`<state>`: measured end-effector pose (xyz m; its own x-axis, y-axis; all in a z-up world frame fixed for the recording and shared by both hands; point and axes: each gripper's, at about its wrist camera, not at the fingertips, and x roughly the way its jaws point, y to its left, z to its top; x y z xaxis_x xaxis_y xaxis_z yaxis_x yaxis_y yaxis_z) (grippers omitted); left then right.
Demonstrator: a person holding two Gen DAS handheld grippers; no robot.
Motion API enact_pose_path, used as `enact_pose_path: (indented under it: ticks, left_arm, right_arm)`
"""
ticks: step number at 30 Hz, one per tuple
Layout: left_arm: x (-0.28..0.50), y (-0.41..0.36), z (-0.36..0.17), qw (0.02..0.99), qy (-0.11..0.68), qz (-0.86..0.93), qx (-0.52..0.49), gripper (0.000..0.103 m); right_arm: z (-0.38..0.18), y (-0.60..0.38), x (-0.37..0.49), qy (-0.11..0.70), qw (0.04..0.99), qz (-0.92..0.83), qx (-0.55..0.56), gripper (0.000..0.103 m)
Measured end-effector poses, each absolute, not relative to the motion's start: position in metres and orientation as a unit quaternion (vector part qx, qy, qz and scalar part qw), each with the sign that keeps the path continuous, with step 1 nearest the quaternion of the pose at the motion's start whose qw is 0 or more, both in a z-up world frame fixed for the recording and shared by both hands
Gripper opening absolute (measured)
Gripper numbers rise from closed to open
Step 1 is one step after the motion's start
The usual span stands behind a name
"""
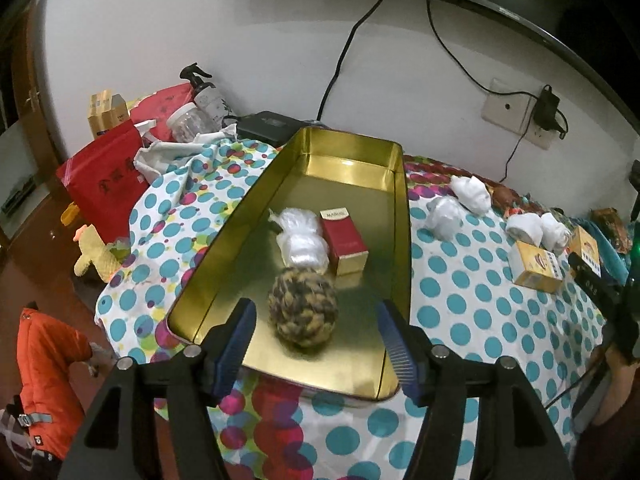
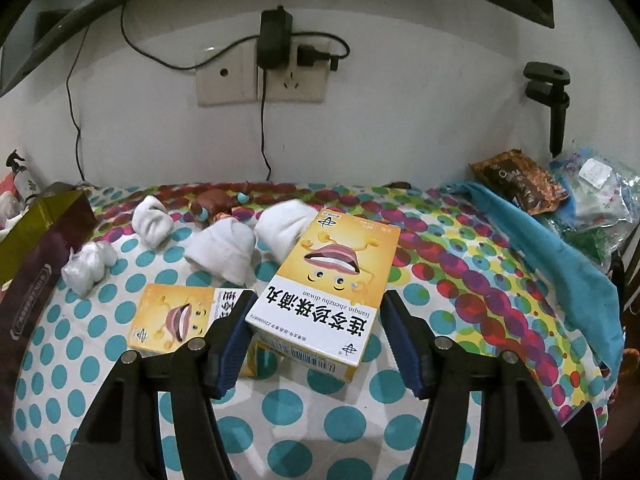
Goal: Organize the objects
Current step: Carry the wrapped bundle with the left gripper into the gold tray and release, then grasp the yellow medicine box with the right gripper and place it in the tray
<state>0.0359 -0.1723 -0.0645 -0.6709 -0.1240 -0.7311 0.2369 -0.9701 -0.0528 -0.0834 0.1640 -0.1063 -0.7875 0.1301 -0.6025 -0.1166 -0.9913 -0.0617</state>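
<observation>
A gold tin tray [image 1: 224, 256] lies on the dotted cloth. In it are a braided yarn ball [image 1: 303, 312], a white plastic bundle [image 1: 301, 240] and a red cigarette box [image 1: 345, 242]. My left gripper [image 1: 316, 344] is open over the tray's near end, the ball between its jaws and apart from them. My right gripper [image 2: 316, 332] is open around a yellow medicine box [image 2: 328, 280] that rests tilted on the cloth. A second yellow box [image 2: 176, 316] lies to its left. White rolled socks [image 2: 224, 252] and a plastic bundle [image 2: 88, 268] lie behind.
A red bag [image 1: 104, 184], jar [image 1: 188, 122] and spray bottle [image 1: 206, 92] stand at the far left. A blue cloth [image 2: 560, 256] and snack packets [image 2: 520, 186] lie at the right. Wall sockets with a charger [image 2: 274, 40] are behind. The tray's dark outer side [image 2: 36, 264] shows left.
</observation>
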Motion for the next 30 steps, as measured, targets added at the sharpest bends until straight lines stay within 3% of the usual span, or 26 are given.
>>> enact_pose_path:
  ticks: [16, 23, 30]
  left_arm:
    - [0.053, -0.193, -0.062, 0.093, 0.098, -0.917, 0.376, 0.065]
    - [0.055, -0.214, -0.062, 0.102, 0.141, -0.909, 0.378, 0.065]
    - [0.064, -0.234, -0.056, 0.114, 0.166, -0.904, 0.376, 0.065]
  right_arm:
    - [-0.098, 0.131, -0.079, -0.062, 0.043, 0.952, -0.296, 0.060]
    - [-0.058, 0.046, -0.068, -0.067, -0.096, 0.955, -0.272, 0.060]
    - [-0.051, -0.078, -0.048, -0.130, -0.263, 0.914, -0.279, 0.060]
